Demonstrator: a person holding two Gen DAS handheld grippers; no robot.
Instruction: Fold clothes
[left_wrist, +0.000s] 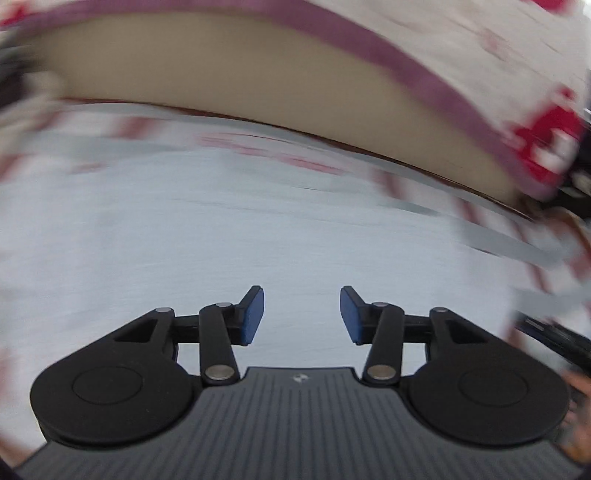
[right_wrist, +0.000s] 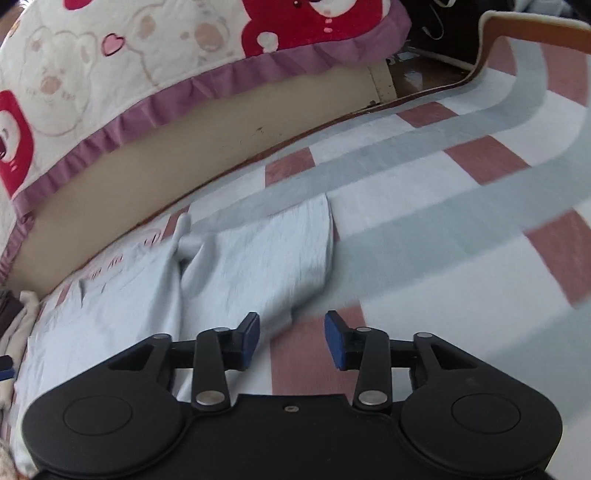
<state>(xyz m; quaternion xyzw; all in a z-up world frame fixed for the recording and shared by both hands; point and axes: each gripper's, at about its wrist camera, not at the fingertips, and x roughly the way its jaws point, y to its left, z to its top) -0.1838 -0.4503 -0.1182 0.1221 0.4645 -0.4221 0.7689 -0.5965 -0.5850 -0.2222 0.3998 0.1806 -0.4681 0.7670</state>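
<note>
Blue pads on the right gripper sit closest to the camera, and they stand apart with nothing between them. Just in front of them lies a pale blue garment, spread out on a bed sheet with grey stripes and dusty pink squares. It looks like a small top with a faint pink print near one side, but the print is too blurry to read. One part of it, maybe a sleeve, sticks out toward the right, and its corner lies right by the left pad of this gripper. Some wrinkles and a small bunched fold run down the middle. The left gripper is also apart and empty, and it hangs over pale blue cloth that fills most of its view. That view is very blurry, so it seems to be moving fast. Behind the bed is a tan board, and over it hangs a blanket with bears and a purple frill. The garment lies mostly flat, so this could be the time to start a fold, or a pause between two folds. A next grab would need the pads to close on a thin edge without catching the sheet underneath.
</note>
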